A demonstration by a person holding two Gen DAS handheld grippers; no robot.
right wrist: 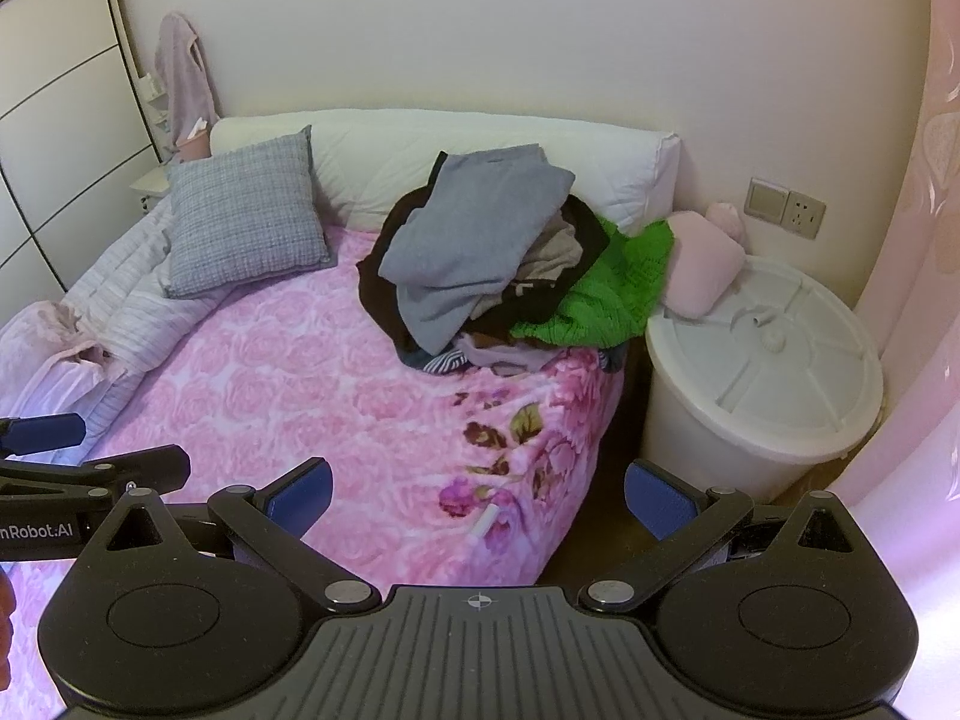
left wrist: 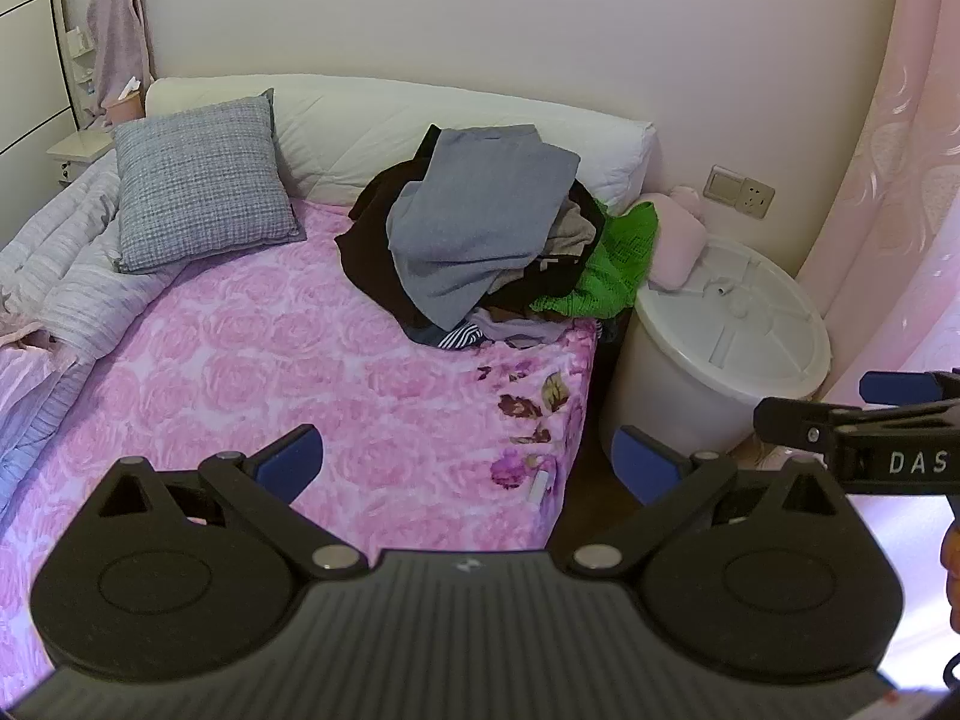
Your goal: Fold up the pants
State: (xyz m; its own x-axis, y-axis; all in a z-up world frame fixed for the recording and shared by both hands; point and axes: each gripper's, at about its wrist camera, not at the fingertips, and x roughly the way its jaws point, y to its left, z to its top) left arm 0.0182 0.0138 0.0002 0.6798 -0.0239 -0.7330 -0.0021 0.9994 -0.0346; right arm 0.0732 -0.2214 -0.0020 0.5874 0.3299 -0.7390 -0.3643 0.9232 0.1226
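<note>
A heap of clothes lies at the far right corner of the bed, topped by grey pants (left wrist: 480,222) (right wrist: 474,240) over black garments (left wrist: 372,240) and a green knit piece (left wrist: 618,264) (right wrist: 612,282). My left gripper (left wrist: 468,462) hovers open above the near end of the pink floral blanket (left wrist: 300,360), well short of the heap, with nothing between its blue pads. My right gripper (right wrist: 480,495) is open too, held over the bed's near right corner, and it is empty. Each gripper shows at the edge of the other's view.
A grey checked cushion (left wrist: 198,180) leans on a long white pillow (left wrist: 360,120) at the headboard. A striped duvet (left wrist: 72,288) is bunched along the left. A white lidded bin (right wrist: 762,372) with a pink plush on it stands right of the bed, by the curtain.
</note>
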